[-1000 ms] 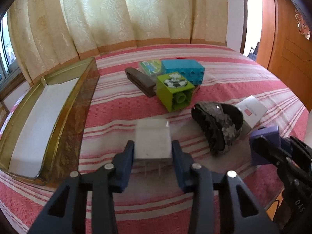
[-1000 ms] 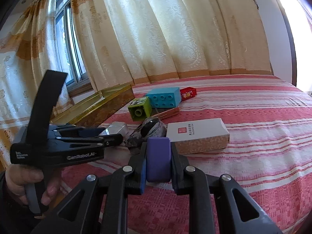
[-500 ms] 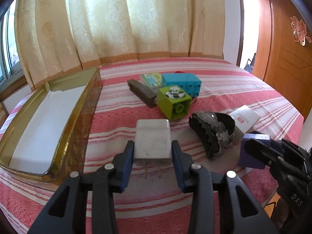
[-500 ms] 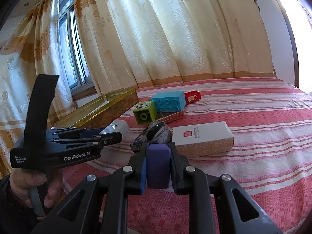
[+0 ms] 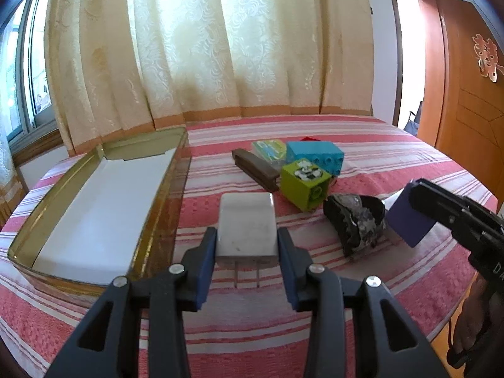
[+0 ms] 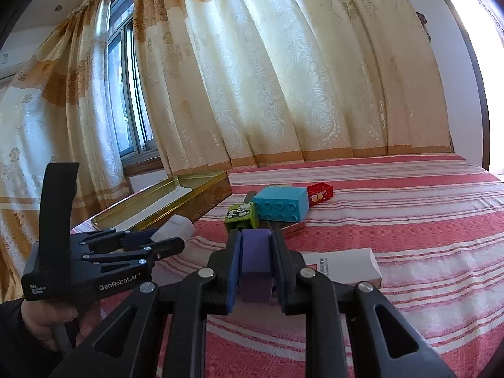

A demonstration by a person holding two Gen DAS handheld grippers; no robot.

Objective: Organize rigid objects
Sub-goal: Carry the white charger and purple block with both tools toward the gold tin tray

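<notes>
Charger (image 5: 246,226) pinched in my left claw (image 5: 246,261), purple block (image 6: 255,261) clamped in my right claw (image 6: 255,271); both are off the bedspread (image 5: 362,145).
My left grip sits low on the charger's smooth sides near the prongs, so I judge it could pivot or slip if I swing hard toward the tin (image 5: 159,201) at left. The tin's near wall stands between charger and white liner, so clipping it is the likely miss. My right claw hangs close beside the left, and I could knock them together. Ahead lie a green brick (image 5: 305,186), blue brick (image 5: 315,157), brown bar (image 5: 255,170), dark clip (image 5: 356,220), and, in the right view, a white carton (image 6: 343,264).
</notes>
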